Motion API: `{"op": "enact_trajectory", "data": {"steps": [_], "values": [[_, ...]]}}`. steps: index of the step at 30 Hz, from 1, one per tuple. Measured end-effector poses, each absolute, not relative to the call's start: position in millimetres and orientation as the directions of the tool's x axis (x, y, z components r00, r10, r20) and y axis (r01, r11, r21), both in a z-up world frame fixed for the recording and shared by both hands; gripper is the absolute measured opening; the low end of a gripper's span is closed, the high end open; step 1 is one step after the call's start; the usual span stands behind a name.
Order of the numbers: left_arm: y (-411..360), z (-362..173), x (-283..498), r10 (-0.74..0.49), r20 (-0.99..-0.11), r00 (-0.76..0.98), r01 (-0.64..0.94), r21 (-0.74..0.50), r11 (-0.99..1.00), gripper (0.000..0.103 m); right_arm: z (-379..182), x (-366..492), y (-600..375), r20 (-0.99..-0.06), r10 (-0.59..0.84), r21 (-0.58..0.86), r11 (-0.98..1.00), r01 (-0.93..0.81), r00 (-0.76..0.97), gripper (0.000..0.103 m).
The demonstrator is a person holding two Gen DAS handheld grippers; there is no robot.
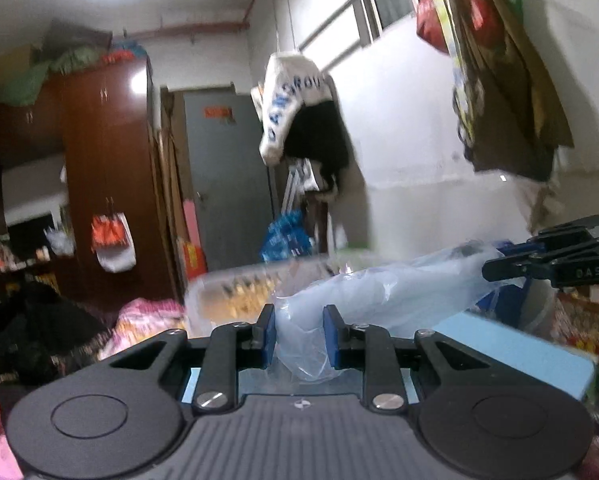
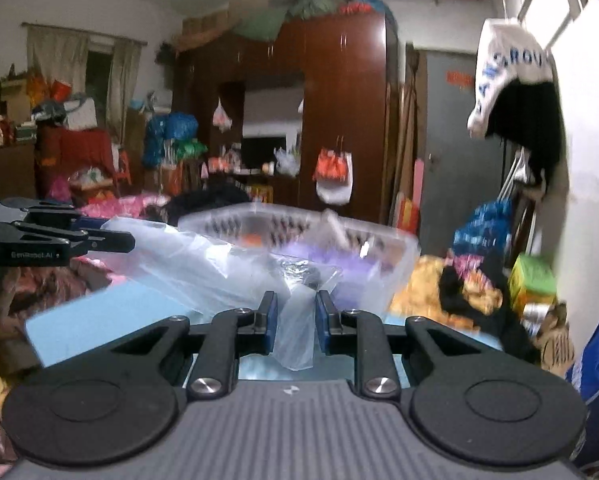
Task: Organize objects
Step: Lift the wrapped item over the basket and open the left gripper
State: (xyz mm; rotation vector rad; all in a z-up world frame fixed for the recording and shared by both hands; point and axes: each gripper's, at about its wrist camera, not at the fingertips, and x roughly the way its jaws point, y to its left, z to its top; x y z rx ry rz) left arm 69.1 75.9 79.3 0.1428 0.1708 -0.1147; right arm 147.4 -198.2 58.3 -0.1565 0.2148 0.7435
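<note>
The clear plastic bag [image 1: 383, 300] hangs stretched between the two claws, over a light blue tabletop [image 1: 511, 348], with something small and dark inside it that blur keeps me from naming. The left claw [image 1: 299, 334] has a bunched edge of the film between its blue pads [image 1: 270, 336]; the pads stand a modest gap apart with the film filling it, so it looks clamped on the bag. In the right wrist view the right claw [image 2: 293, 326] likewise pinches a twisted neck of the same bag, its pads narrowly parted around the plastic. Each claw shows in the other's view: the right one at 3 o'clock from the left camera, the left one at 9 o'clock from the right camera.

Just beyond the bag, at 12 o'clock in the right wrist view, sits a translucent lattice basket [image 2: 399, 256] already holding a few items. Farther out are a dark wooden wardrobe [image 2: 339, 100] and a grey door [image 1: 223, 168].

The step in hand appears to be carrying the bag toward the basket. The next move calls for both claws travelling together, clearing the near rim, then lowering and releasing.
</note>
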Motion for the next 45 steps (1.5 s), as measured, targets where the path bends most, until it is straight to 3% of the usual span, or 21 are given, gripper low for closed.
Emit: {"op": "enact_trajectory", "data": {"steps": [8, 15, 21, 23, 26, 27, 28, 29, 30, 31, 34, 41, 45], "values": [[89, 118, 152, -0.059, -0.204, 0.977, 0.088, 0.137, 0.987, 0.028, 104, 218, -170, -0.225, 0.638, -0.066, 0.744, -0.665, 0.736, 0.023], [100, 102, 206, -0.017, -0.279, 0.960, 0.055, 0.129, 0.990, 0.028, 91, 285, -141, -0.318, 0.602, -0.033, 0.766, -0.643, 0.733, 0.022], [108, 89, 217, -0.007, -0.307, 0.952, 0.041, 0.106, 0.993, 0.029, 74, 295, -140, -0.327, 0.604, -0.029, 0.762, -0.647, 0.726, 0.022], [107, 86, 213, 0.000, -0.302, 0.953, 0.035, 0.110, 0.993, 0.032, 71, 293, -142, -0.334, 0.604, -0.020, 0.763, -0.647, 0.723, 0.022], [104, 82, 214, 0.035, -0.291, 0.956, 0.007, 0.142, 0.990, 0.044, 69, 293, -144, -0.318, 0.601, -0.021, 0.769, -0.639, 0.734, 0.025], [103, 79, 215, 0.054, -0.287, 0.956, -0.006, 0.163, 0.987, 0.057, 68, 290, -144, -0.311, 0.595, -0.028, 0.774, -0.633, 0.741, 0.032], [103, 76, 214, 0.074, -0.276, 0.958, -0.026, 0.174, 0.984, 0.076, 68, 288, -144, -0.308, 0.582, -0.035, 0.783, -0.621, 0.752, 0.050], [104, 76, 213, 0.089, -0.261, 0.961, -0.046, 0.167, 0.985, 0.085, 67, 288, -144, -0.310, 0.567, -0.040, 0.794, -0.607, 0.763, 0.064], [107, 76, 211, 0.097, -0.245, 0.965, -0.061, 0.150, 0.987, 0.093, 66, 286, -144, -0.307, 0.553, -0.046, 0.804, -0.592, 0.775, 0.093], [108, 77, 207, 0.092, -0.233, 0.968, -0.062, 0.132, 0.989, 0.094, 66, 282, -145, -0.285, 0.543, -0.058, 0.813, -0.579, 0.790, 0.103], [110, 81, 199, 0.082, -0.227, 0.970, -0.062, 0.095, 0.994, 0.103, 68, 276, -147, -0.265, 0.552, -0.067, 0.808, -0.586, 0.791, 0.103], [113, 84, 182, 0.061, -0.223, 0.973, -0.056, 0.029, 0.998, 0.103, 71, 272, -148, -0.262, 0.567, -0.035, 0.803, -0.594, 0.781, 0.103], [109, 82, 175, 0.063, -0.256, 0.965, -0.046, 0.070, 0.996, 0.103, 71, 267, -143, -0.289, 0.556, -0.031, 0.808, -0.589, 0.779, 0.103]]}}
